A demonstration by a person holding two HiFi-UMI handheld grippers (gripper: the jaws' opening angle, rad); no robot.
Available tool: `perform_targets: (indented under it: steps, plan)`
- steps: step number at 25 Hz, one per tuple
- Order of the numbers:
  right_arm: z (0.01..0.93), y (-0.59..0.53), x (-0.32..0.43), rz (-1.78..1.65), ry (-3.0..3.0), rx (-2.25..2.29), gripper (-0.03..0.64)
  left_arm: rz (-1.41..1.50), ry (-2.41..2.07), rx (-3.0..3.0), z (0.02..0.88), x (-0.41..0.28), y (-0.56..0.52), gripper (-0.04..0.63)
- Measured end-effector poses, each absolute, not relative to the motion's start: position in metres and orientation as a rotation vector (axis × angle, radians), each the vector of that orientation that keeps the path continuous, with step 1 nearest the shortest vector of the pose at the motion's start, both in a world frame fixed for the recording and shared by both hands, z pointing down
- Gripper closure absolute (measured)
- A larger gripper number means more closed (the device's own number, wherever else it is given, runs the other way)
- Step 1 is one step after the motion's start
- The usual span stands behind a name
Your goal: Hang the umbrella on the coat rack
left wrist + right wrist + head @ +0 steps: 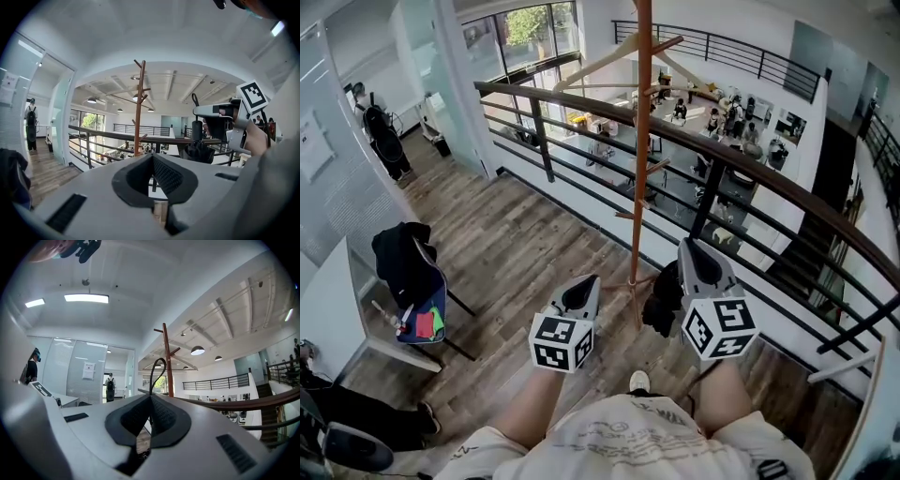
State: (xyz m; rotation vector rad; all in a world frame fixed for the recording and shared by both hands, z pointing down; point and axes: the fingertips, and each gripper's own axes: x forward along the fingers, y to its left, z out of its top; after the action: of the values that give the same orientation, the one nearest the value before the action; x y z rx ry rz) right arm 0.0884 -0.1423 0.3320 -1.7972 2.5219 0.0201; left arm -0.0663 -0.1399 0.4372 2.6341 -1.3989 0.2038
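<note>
Pinching the black umbrella (661,302) by its looped cord (157,367), the right gripper (690,247) has its jaws pressed together; the folded canopy dangles beneath, just beside the coat rack (643,141). The left gripper (592,279) has its jaws closed, empty. Wooden floor (516,253) meets a balcony railing (750,161).

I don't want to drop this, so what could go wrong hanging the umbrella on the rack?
The right tongs hold the umbrella only by its thin loop, so it may swing or slip. The coat rack stands by the railing over a floor below; a missed peg could drop it there.
</note>
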Motion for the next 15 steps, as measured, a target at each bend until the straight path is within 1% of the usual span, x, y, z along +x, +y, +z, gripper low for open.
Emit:
perform_targets:
  steps: [15]
  plan:
    - [0.308,-0.281,0.126,0.051,2.603,-1.690,0.614,0.223,-1.515,2.588,0.425,-0.023,-0.259,0.591]
